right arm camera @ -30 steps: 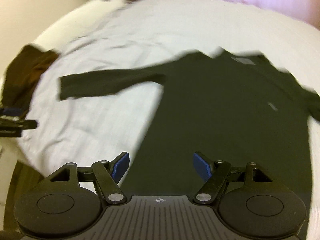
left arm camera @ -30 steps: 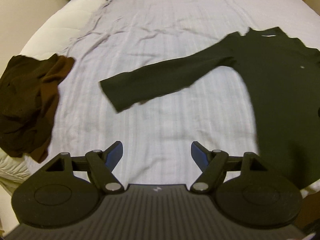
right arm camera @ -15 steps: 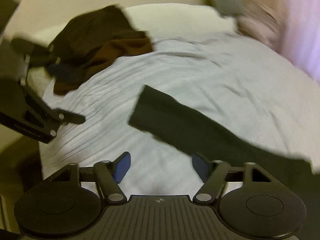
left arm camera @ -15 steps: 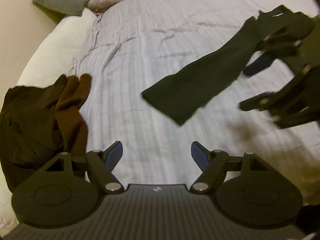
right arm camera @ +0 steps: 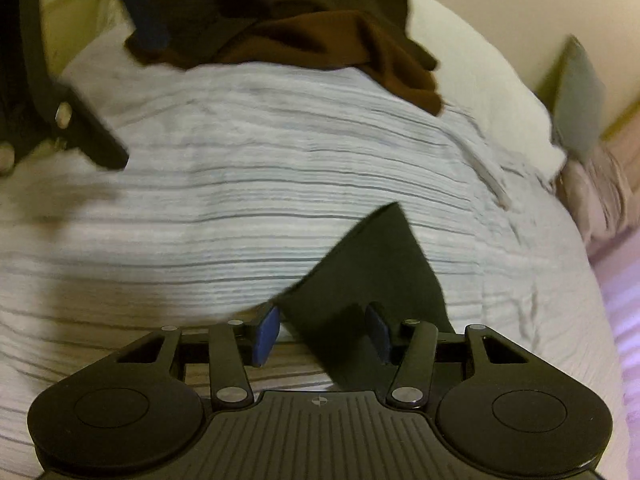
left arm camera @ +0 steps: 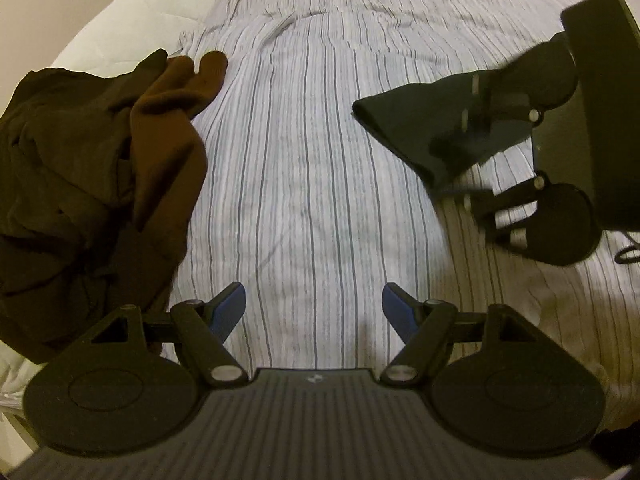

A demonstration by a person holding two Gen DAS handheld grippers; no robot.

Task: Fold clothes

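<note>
striped pale cotton bedspread (left arm camera: 312, 168) fills the left wrist view, wrinkled, stripes running away from the camera. left gripper (left arm camera: 313, 308) hangs over bare sheet, blue pads spread wide, nothing between them. crumpled brown garment (left arm camera: 88, 184) heaped to its left, soft and fleecy-looking. up and to the right, the dark sleeve end (left arm camera: 420, 128) of the long-sleeved top, flat and tapering, with the right gripper (left arm camera: 472, 152) on it, blurred. sleeve lies well apart from the left gripper; right hand is plainly the nearer.

right wrist view: right gripper (right arm camera: 323, 332) has just been closing, the dark sleeve cuff (right arm camera: 372, 272) between the blue pads; whether both pads already press the cloth i cannot tell. sleeve's long axis runs forward and away from the gripper, its corner lying on the stripes. brown heap (right arm camera: 304, 36) beyond, left gripper's finger (right arm camera: 92, 136) at far left.
</note>
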